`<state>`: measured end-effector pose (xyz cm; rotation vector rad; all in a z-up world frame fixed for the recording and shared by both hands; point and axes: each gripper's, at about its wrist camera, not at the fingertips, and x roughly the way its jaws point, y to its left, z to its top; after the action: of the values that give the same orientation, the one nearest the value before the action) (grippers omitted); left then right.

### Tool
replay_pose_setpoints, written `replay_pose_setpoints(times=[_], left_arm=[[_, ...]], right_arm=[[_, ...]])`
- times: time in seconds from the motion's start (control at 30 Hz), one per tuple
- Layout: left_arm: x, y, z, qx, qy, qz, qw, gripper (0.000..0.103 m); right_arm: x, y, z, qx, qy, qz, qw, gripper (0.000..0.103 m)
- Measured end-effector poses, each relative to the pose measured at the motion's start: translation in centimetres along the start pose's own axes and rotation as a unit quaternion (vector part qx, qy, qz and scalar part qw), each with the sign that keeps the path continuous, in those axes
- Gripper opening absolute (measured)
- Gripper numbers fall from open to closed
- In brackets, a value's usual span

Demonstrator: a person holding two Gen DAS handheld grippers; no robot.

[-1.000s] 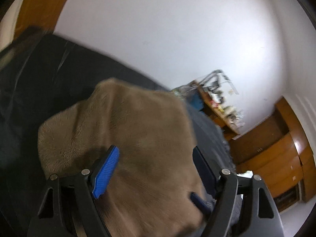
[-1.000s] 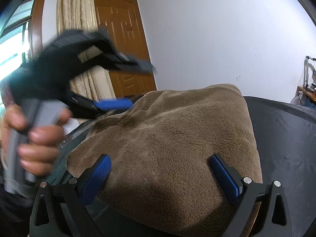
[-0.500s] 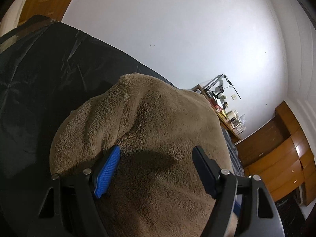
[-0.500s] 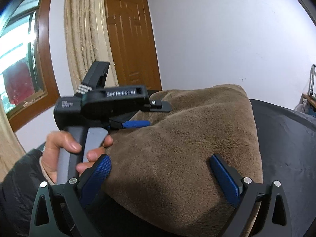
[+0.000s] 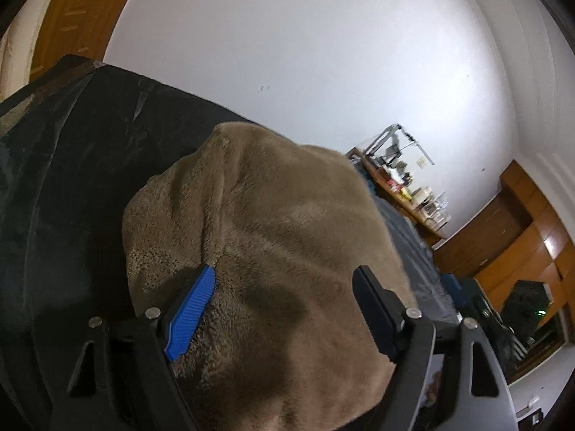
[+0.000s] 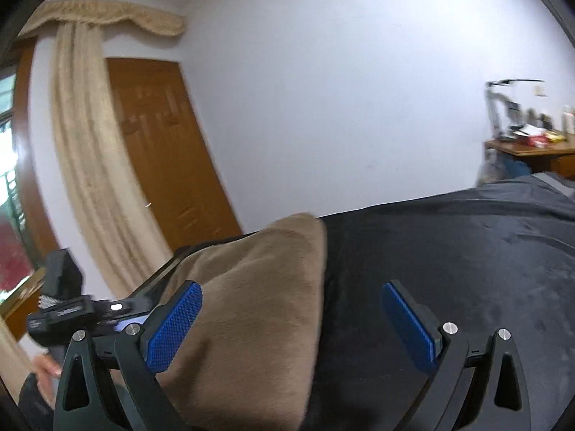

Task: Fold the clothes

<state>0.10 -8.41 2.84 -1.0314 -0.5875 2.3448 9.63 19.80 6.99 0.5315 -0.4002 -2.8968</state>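
Left wrist view: the left gripper, its jaws spread wide, straddles a folded brown fleece garment that lies on a dark cloth-covered bed; the blue ribbed pad of one finger rests against the pile, while the opposite black finger stands just above the garment's right side, and nothing is clamped between them. Right wrist view: the right gripper, also wide open and holding nothing, has its left blue pad over the brown fleece garment and its right pad over the bare dark cover of the bed, so that the garment's right edge falls between the fingers. The left gripper appears at the lower left of this view, beside the garment's far edge, with the person's hand below it. Background: a white wall, a cream pleated curtain, a brown wooden door and a cluttered wooden desk.
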Motion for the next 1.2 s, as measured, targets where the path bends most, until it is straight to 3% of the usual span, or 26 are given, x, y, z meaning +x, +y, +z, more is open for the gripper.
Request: replay_pose_setpoints(times=[0.17,0.4,0.6,0.7,0.8,0.87,0.93,1.2], left_arm=[[0.5,1.2,0.0,-0.012,-0.001,-0.007,0.9999,0.082],[-1.2,0.1,-0.3,-0.024,-0.013,-0.028,0.9993,0.082],[-3.1,-2.5,-2.4,0.044,-0.015,-0.020,0.9987,0.085],[-2.3,-2.4,-3.1,0.066,-0.015,0.024,0.9974,0.085],[-1.4,-0.8,-3.1,0.048,-0.006,0.052,0.9975,0.085],[-0.3,0.8,-3.0,0.022,0.017,0.069,0.9972,0.089],[0.9,2.7,-3.2,-0.018,0.043,0.038,0.9982,0.093],[0.1,2.9,-2.9,-0.022,0.012,0.034,0.9991,0.094]], right_arm=[[0.6,2.4,-1.2,-0.101,0.060,0.013,0.993,0.102],[-1.3,3.3,-3.6,-0.165,0.132,-0.006,0.977,0.102],[1.3,7.4,-5.9,-0.284,0.166,-0.079,0.941,0.102],[3.4,8.0,-6.1,-0.297,0.166,-0.113,0.933,0.102],[4.1,6.3,-5.1,-0.279,0.144,-0.184,0.931,0.102],[3.4,4.1,-4.0,-0.234,0.141,-0.182,0.945,0.102],[3.2,2.4,-3.6,-0.207,0.145,-0.203,0.946,0.102],[4.1,1.7,-4.0,-0.205,0.157,-0.219,0.941,0.102]])
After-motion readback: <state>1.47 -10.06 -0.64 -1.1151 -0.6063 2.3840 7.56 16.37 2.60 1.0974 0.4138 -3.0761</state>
